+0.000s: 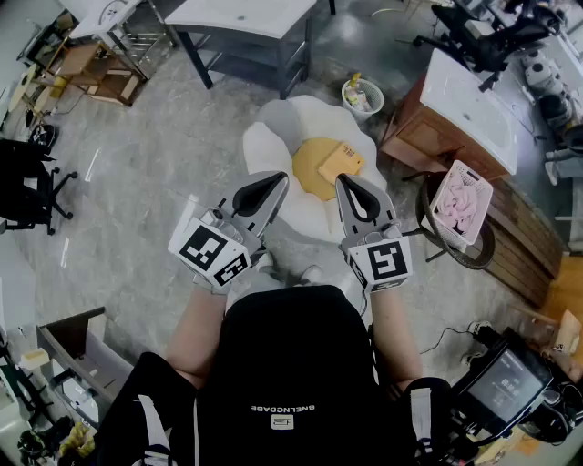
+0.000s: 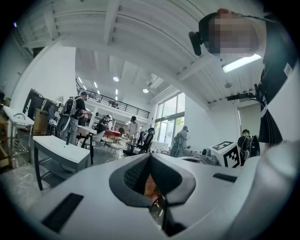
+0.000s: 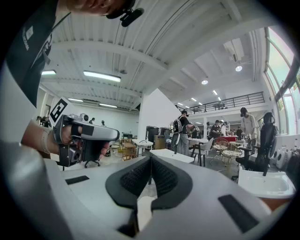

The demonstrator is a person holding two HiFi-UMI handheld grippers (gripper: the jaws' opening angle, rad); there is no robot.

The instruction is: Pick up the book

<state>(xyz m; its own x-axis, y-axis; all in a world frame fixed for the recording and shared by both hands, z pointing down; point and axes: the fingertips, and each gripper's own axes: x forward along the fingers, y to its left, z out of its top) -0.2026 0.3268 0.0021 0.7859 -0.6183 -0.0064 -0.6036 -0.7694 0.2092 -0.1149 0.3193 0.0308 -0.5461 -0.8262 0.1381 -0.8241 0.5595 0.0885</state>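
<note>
A yellow-orange book (image 1: 340, 163) lies flat on the yellow middle of a white, egg-shaped cushion (image 1: 273, 136) on the floor, seen only in the head view. My left gripper (image 1: 276, 183) and right gripper (image 1: 347, 185) are held side by side, roughly level, well above the floor and short of the book. The left gripper (image 2: 150, 157) has its jaws shut with nothing between them. The right gripper (image 3: 151, 159) is shut and empty too. The right gripper view also shows the left gripper's body (image 3: 84, 138) in a hand.
A round chair carries a white basket (image 1: 462, 202) of pink things at the right. A wooden desk (image 1: 465, 100) with a white top stands behind it. A small bin (image 1: 363, 94), a grey table (image 1: 246, 27) and a black office chair (image 1: 27, 187) surround the cushion. People stand far off.
</note>
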